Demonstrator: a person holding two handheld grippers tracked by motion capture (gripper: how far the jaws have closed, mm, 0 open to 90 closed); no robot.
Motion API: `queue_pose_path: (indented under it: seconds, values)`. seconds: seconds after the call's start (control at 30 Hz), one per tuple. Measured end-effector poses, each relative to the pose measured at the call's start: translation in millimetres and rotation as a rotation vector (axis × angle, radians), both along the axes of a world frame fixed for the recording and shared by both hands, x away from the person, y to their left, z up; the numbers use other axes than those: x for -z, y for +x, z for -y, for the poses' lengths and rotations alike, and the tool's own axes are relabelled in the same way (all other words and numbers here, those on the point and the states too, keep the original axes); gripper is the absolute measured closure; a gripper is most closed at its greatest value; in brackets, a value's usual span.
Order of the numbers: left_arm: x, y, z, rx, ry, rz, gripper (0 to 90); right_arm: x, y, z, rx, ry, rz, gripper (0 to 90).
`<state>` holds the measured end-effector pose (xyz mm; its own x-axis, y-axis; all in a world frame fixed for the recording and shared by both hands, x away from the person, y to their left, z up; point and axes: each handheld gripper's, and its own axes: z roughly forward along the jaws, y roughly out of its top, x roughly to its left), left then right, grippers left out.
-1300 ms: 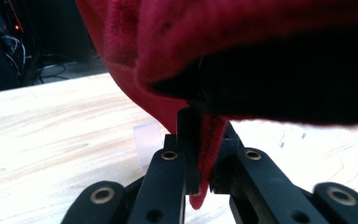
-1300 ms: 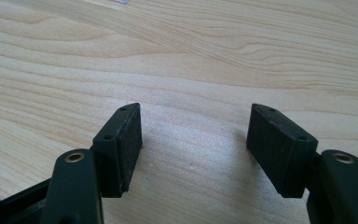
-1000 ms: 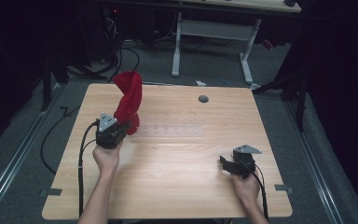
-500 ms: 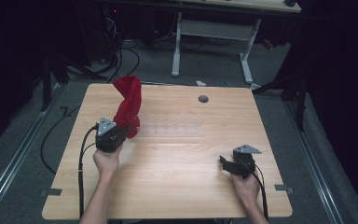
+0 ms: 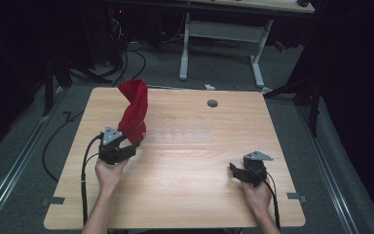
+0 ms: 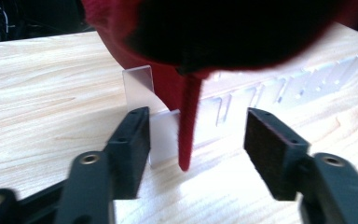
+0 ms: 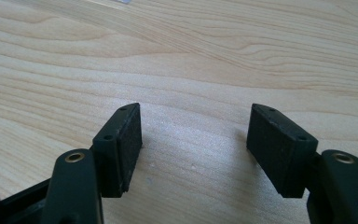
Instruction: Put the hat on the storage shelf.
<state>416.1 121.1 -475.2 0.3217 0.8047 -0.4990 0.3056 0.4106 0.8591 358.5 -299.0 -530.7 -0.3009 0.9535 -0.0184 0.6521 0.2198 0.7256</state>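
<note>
Standing red cloth (image 5: 134, 111) on a clear rack, left gripper (image 5: 126, 146) at its base.
Left gripper jaws apart, a thin hanging strip of the cloth between them, clear rack (image 6: 279, 91) just behind on the wooden table (image 5: 185, 195). Right gripper (image 5: 241, 171) rests low near the table's right front, jaws apart around bare wood, well apart from the cloth.

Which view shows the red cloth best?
The high view: the whole red cloth stands twisted on the table beside the left tool. The left gripper view shows a blurred close-up of its bottom edge between open jaws.
</note>
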Motion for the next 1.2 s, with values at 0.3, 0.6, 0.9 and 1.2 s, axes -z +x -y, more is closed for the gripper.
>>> queue_pose_path:
  seconds: [0.3,0.6,0.9,1.2]
  values:
    - [-2.7,-21.0,-6.8,0.01,0.006,-0.003,31.9,0.0,0.0,0.0,0.0,0.0,0.0,35.8]
    - [4.4,-43.4,-11.8,0.021,-0.008,-0.036,30.5,0.0,0.0,0.0,0.0,0.001,0.0,35.8]
    - [8.3,-56.5,1.3,0.068,-0.027,-0.048,30.5,0.0,0.0,-0.1,0.0,0.0,0.0,35.8]
    - [20.6,-63.9,19.3,0.119,-0.018,-0.082,30.3,-0.1,-0.2,-0.4,0.0,0.001,-0.001,35.8]
